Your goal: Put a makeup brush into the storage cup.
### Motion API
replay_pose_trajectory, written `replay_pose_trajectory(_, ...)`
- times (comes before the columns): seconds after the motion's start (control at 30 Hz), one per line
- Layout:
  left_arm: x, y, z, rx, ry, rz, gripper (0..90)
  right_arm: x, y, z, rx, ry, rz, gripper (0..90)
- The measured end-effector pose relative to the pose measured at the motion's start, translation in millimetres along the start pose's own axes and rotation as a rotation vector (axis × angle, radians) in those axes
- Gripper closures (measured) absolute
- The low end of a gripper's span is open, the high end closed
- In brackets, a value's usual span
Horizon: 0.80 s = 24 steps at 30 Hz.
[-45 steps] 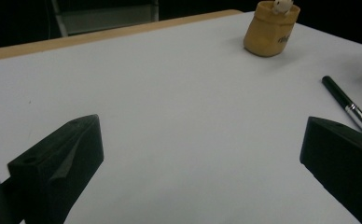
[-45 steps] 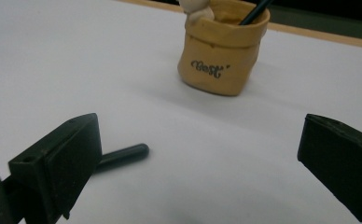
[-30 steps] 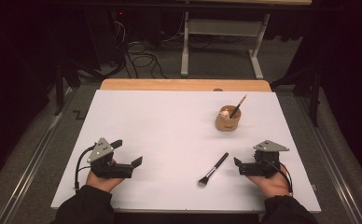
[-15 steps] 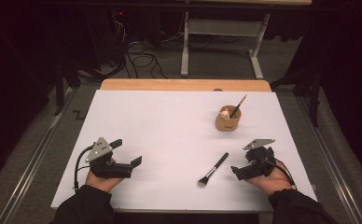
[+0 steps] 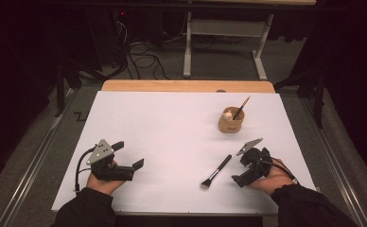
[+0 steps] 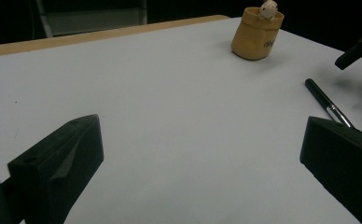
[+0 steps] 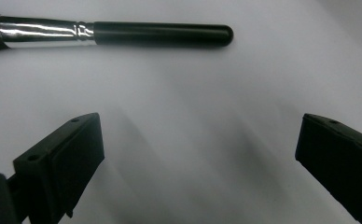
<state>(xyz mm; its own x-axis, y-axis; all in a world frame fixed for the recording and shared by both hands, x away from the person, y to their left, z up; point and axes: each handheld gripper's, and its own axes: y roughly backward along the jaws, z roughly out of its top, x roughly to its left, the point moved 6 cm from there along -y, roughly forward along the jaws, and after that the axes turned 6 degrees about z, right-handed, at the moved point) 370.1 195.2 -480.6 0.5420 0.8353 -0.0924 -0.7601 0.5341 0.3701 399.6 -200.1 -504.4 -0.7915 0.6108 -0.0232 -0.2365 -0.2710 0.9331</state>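
Two grippers over the white table sheet; right gripper tipped down and aimed at a black-handled makeup brush with a silver ferrule, jaws wide apart, nothing between them. In the right gripper view the brush lies flat across the top, beyond the jaw tips, handle end rounded and glossy, ferrule bright, dark bristles running out past the left edge. Judged step: closing in to pick up the brush. To do it well, bring the jaws forward until they straddle the black handle just behind the ferrule, keep them square across the shaft, tips low to the sheet, then close; a slim round handle may roll or skid if one jaw meets it first. On the table, the brush sits on the near right part of the sheet, just left of the right gripper, lying slantwise with bristles toward the person. Small tan round cup stands farther back, holding a thin brush and a pale round thing, well apart. Left gripper rests near the left front, jaws apart, empty, pointing across the sheet.
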Motion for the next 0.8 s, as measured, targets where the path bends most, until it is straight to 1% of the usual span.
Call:
replay_pose_trajectory(0.1,0.1,0.1,0.5,-0.003,0.003,-0.001,0.3,0.4,0.7,7.9,0.025,0.024,0.037,1.8)
replay_pose_trajectory(0.17,0.7,0.1,0.5,-0.004,0.004,0.000,0.3,0.4,0.6,12.3,0.036,0.040,0.048,1.8)
replay_pose_trajectory(0.27,1.0,0.4,0.5,-0.003,0.004,0.001,0.3,0.9,-0.7,19.2,0.061,0.084,0.064,1.6)
replay_pose_trajectory(0.5,1.9,1.3,0.8,-0.004,0.004,0.001,0.3,6.8,-7.8,36.1,0.082,0.174,0.088,1.5)
replay_pose_trajectory(0.57,2.3,1.5,0.9,-0.005,0.008,0.001,0.3,10.0,-10.1,39.4,0.083,0.187,0.106,1.5)
replay_pose_trajectory(0.6,2.4,1.5,0.9,-0.005,0.009,0.001,0.3,12.5,-10.7,42.1,0.083,0.203,0.119,1.5)
replay_pose_trajectory(0.7,2.6,1.6,0.9,-0.005,0.010,0.001,0.3,16.1,-12.3,48.4,0.091,0.245,0.131,1.5)
replay_pose_trajectory(0.8,2.6,1.7,1.1,-0.008,0.014,0.002,0.3,18.7,-15.6,51.9,0.106,0.254,0.141,1.6)
